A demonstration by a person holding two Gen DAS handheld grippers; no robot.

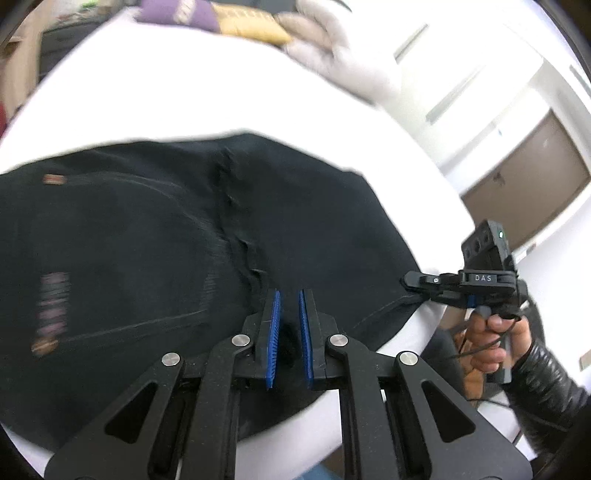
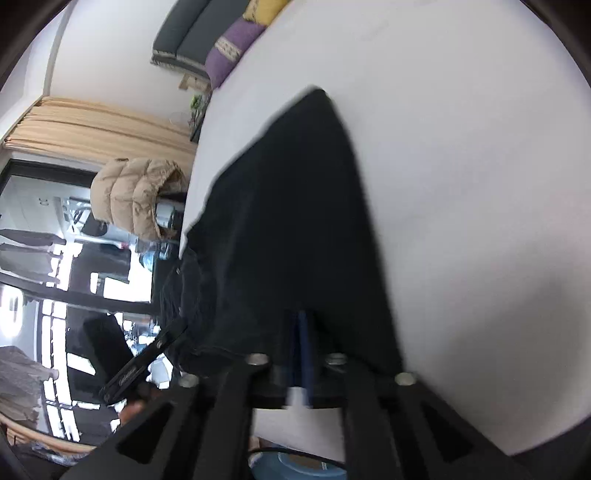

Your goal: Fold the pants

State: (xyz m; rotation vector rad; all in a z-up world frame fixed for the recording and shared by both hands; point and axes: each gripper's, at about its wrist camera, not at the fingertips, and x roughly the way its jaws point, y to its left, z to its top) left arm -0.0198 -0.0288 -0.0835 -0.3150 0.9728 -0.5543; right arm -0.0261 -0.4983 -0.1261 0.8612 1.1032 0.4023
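Pants: black pants (image 1: 155,258) are spread across the white worktop (image 1: 177,96), filling the left wrist view from 9 o'clock to 3 o'clock; a wrinkled seam is seen running up the middle.
Left hand-held gripper: the left hand-held gripper (image 1: 289,299) is seen at 6 o'clock with its blue pads (image 1: 274,332) held slightly apart; dark cloth lies between them, but whether it is pinched cannot be told.
Right hand-held gripper: the right hand-held gripper (image 1: 410,279) is seen at 3 o'clock in the left wrist view, its tip laid on the edge of the pants; in its own blurred view (image 2: 301,321) the pads are pressed together with black cloth bunched around them.
Hand: the person's hand (image 1: 487,339) is wrapped around the right handle.
Background: folded purple and yellow cloth (image 1: 221,18) is seen at 12 o'clock beyond the worktop.
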